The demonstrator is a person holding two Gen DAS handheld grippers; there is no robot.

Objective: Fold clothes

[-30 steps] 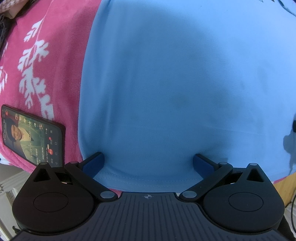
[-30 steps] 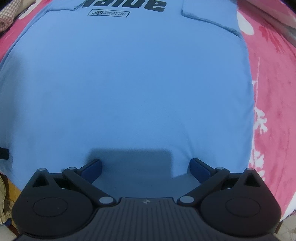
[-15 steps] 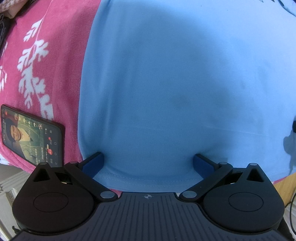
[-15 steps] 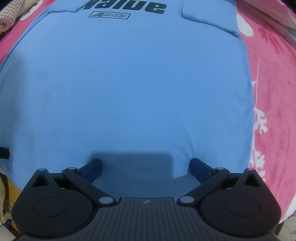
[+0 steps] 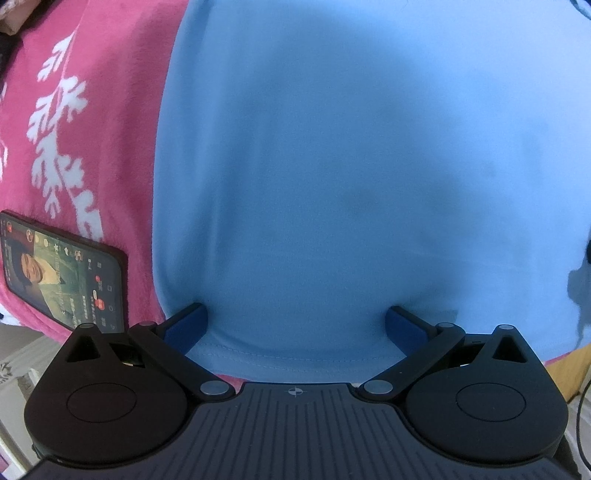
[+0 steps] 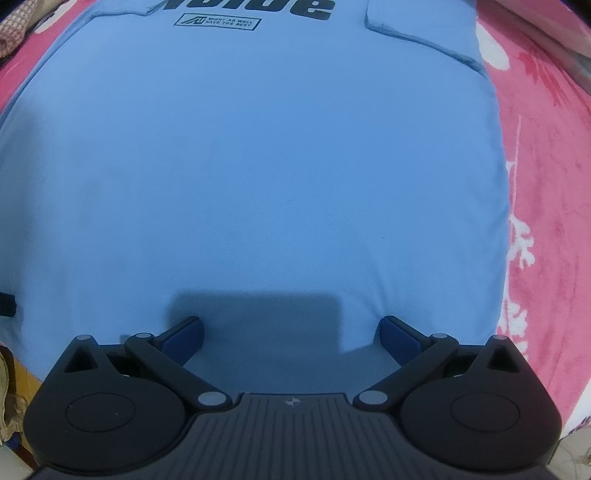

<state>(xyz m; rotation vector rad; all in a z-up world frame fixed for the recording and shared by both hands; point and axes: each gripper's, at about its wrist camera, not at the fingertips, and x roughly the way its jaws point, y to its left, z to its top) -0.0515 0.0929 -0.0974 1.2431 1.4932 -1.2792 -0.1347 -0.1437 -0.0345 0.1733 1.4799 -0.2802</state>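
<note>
In the left wrist view we note, at far left, a phone [image 5: 64, 271] lying screen-up and lit on the pink blanket [image 5: 96, 122], which carries a white leaf pattern; the phone sits near the blanket's front edge, just beside but apart from the shirt. Right of it, the light blue T-shirt [image 5: 351, 166] is spread flat on the blanket and fills most of the view, its stitched hem running along the near edge. Our left gripper [image 5: 295, 325] hangs at that hem with its blue-padded fingers [image 5: 184, 325] spread wide, one at each side of the hem section, pinching nothing; whether the pads touch the cloth we cannot tell. In the right wrist view, the same T-shirt [image 6: 258, 166] again covers the frame, with black printed lettering [image 6: 251, 5] and a small boxed logo [image 6: 217, 21] at the far end, and a sleeve [image 6: 421, 22] folded in over the body at upper right. Our right gripper [image 6: 291, 332] sits over the shirt's near part, fingers [image 6: 400, 336] likewise spread wide and empty, casting a rectangular shadow on the fabric between them. At far right the blanket [image 6: 546, 166] shows again beyond the shirt's side edge.
</note>
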